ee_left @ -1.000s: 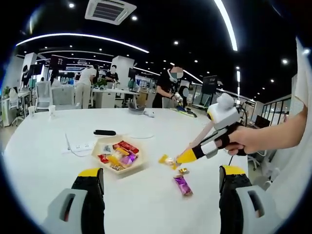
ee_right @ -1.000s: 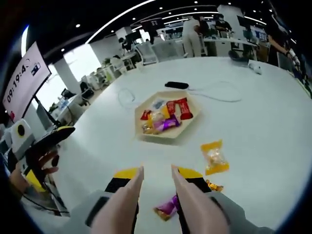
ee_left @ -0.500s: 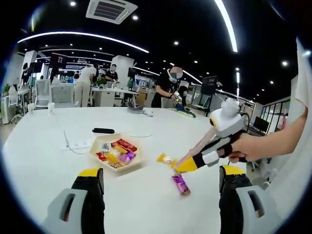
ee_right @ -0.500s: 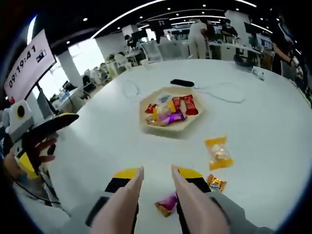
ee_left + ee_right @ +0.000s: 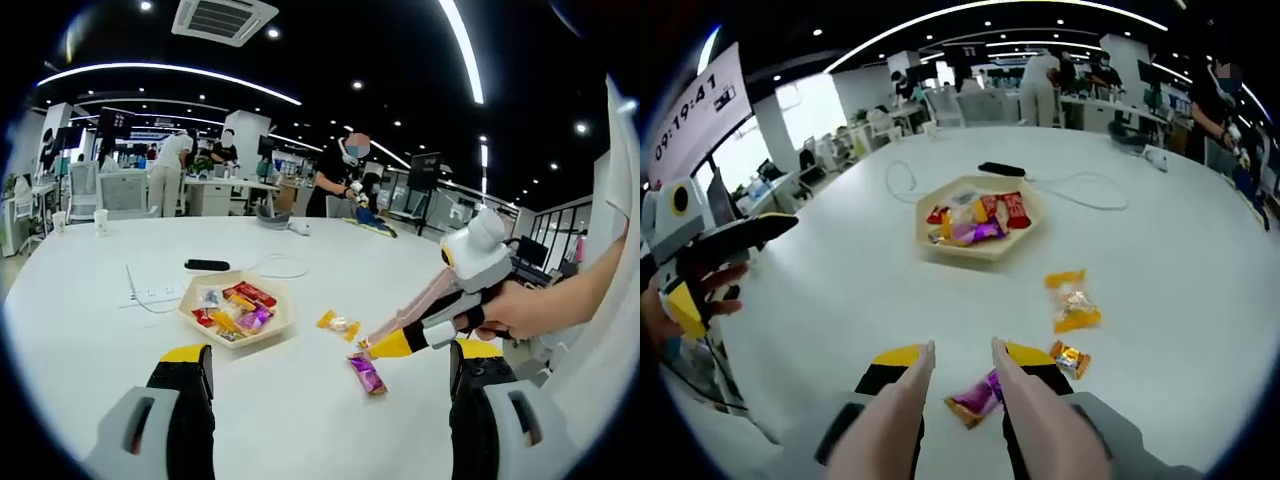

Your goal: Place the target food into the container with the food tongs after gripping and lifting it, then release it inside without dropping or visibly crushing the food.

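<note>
White worktop point(image 5: 820, 300) stretches across an open-plan office as a person works two hand-held tongs toward wrapped sweets. Far left in the right gripper view, the left tongs point(image 5: 755, 232) hover well apart from the food; in their own view, the jaws stand wide apart with nothing between them. Toward the centre sits the container point(image 5: 980, 218), a shallow cream tray already holding several red, yellow and purple wrapped snacks. Nearer the camera, the right tongs point(image 5: 960, 362) point down with their pale blades parted by a narrow gap, gripping nothing, their tips just above a purple-wrapped candy point(image 5: 975, 397). A small gold-wrapped sweet point(image 5: 1070, 359) lies just beside it on the right, and a yellow snack packet point(image 5: 1073, 305) rests between these and the tray. The purple candy looks the likely target, still on the worktop. A clean grasp probably calls for lowering the blades astride the wrapper's middle and closing gently, keeping the gold sweet out of the pinch. Behind the tray, a dark remote-like object point(image 5: 1001, 170) and a white cable point(image 5: 1080, 186) lie off the direct path.
</note>
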Tool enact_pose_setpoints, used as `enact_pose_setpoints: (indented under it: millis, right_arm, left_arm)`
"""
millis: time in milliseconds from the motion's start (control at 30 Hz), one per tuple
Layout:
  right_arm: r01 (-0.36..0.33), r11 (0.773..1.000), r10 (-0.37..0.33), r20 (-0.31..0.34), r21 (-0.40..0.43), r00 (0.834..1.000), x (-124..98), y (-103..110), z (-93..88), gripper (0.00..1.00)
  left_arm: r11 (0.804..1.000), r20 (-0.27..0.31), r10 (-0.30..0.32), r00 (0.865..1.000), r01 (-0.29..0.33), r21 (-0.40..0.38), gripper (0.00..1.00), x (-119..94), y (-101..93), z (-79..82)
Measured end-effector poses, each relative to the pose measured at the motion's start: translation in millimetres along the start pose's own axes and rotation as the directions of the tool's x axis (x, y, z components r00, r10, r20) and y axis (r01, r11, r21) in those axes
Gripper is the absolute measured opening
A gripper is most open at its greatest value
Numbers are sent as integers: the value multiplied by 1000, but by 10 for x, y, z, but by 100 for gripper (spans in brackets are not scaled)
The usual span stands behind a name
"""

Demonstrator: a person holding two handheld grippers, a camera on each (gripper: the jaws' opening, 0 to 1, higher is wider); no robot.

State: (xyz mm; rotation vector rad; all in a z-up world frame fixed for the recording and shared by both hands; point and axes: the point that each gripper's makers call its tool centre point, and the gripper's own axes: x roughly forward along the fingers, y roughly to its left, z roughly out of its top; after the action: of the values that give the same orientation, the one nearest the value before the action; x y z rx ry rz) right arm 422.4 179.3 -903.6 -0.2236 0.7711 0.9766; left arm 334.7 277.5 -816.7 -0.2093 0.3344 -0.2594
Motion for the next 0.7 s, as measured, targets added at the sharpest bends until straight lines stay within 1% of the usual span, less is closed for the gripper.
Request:
enact_pose_setpoints:
  millis: [67, 133, 267, 600, 633, 700]
  right_arm:
    - [10, 1000, -10, 0, 8, 1000, -9, -13, -12, 29]
    - [43, 999, -43, 11, 25, 999, -42, -69, -27, 29]
    - [70, 996, -71, 14, 58, 997, -77, -107, -43, 29]
    - [123, 984, -122, -18, 132, 992, -66, -178, -192, 29]
    - [133, 980, -131, -24, 149, 991, -60, -187, -215, 29]
    - [141, 979, -139, -27, 145, 990, -50, -183, -223, 29]
  left_arm:
    - [1000, 0, -2, 1000, 2, 1, 99, 3, -5, 0]
    - [1000, 3, -3, 1000, 3, 0, 99, 7, -14, 9]
    - [1000, 6, -5, 1000, 5, 0, 99, 10, -22, 12]
    - [1000, 7, -8, 1000, 8, -5, 99, -15, -23, -24]
    - [1000, 7, -6, 1000, 6, -8, 99, -27, -13, -35]
    - [1000, 3, -4, 1000, 4, -11, 99, -39, 2, -56]
